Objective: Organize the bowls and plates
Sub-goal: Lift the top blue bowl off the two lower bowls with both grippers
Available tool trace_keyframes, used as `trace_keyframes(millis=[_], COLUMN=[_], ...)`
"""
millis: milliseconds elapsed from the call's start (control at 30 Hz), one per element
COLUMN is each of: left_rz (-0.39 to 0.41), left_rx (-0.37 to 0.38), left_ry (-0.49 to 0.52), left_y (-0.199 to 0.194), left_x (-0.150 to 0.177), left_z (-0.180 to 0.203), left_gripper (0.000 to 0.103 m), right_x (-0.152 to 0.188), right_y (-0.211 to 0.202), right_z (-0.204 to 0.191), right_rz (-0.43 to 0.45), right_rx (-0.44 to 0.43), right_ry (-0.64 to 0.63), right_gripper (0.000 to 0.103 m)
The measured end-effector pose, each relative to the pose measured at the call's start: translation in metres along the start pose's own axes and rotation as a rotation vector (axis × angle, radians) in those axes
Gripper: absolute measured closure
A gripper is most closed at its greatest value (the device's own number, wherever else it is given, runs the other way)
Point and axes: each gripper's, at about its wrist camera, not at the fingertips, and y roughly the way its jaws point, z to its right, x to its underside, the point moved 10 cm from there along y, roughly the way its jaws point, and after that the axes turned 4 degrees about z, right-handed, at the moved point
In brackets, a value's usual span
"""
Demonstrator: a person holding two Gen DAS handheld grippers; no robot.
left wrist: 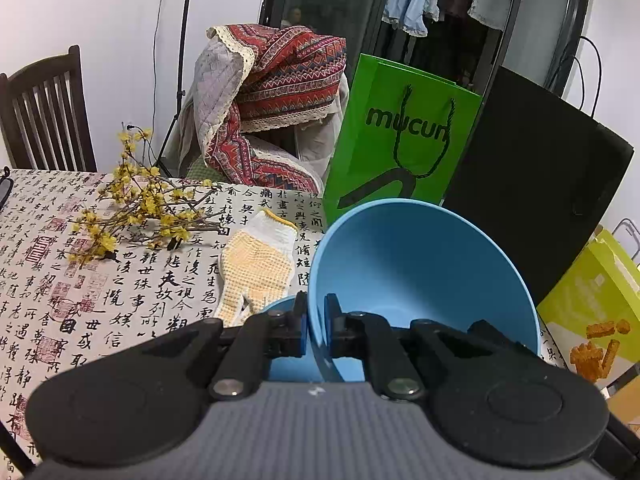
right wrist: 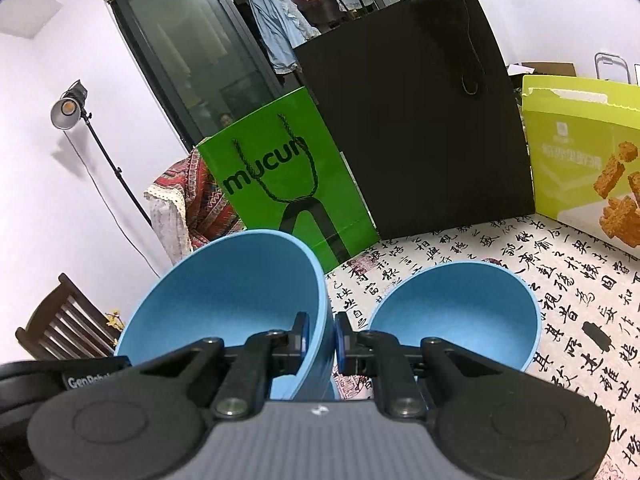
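Observation:
In the left wrist view my left gripper [left wrist: 316, 320] is shut on the left wall of a blue bowl [left wrist: 420, 264], which tilts its mouth toward the camera above the table. Part of another blue dish [left wrist: 280, 312] shows low, just left of the fingers. My right gripper [right wrist: 322, 336], in the right wrist view, is shut on the right wall of a tilted blue bowl [right wrist: 224, 280]. A black labelled housing [right wrist: 80, 380] sits by that bowl's left rim. I cannot tell whether both grippers hold one bowl. A second blue bowl [right wrist: 456, 312] stands upright on the calligraphy tablecloth [right wrist: 560, 280].
A green paper bag [left wrist: 400, 132] and a black bag [left wrist: 540, 184] stand at the table's far edge. To the right is a yellow-green snack box [right wrist: 584, 160]. A dotted work glove [left wrist: 256, 264] and a yellow flower twig [left wrist: 140, 208] lie on the left. Behind them are chairs [left wrist: 44, 112].

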Motion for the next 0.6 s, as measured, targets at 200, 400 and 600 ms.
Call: trace_keyframes(millis=[200,400,600], left_rz=[0.010,0.019,0.029], left_rx=[-0.005,-0.003,0.003], left_ry=[0.006,0.007,0.011], left_y=[-0.012,-0.025,-0.040], left_x=[0.002,0.004,0.007], left_z=[-0.004,-0.012,-0.019], left_gripper=[0.094,0.094,0.094], right_x=[0.004,0.008,0.011], right_y=[-0.009,-0.020,-0.033], right_z=[-0.003,-0.009,-0.015], right_rz=[0.002,0.002,0.011], right_rx=[-0.010,-0.020,-0.023], right_ry=[0.007,0.007,0.002], right_gripper=[0.090,0.090,0.090])
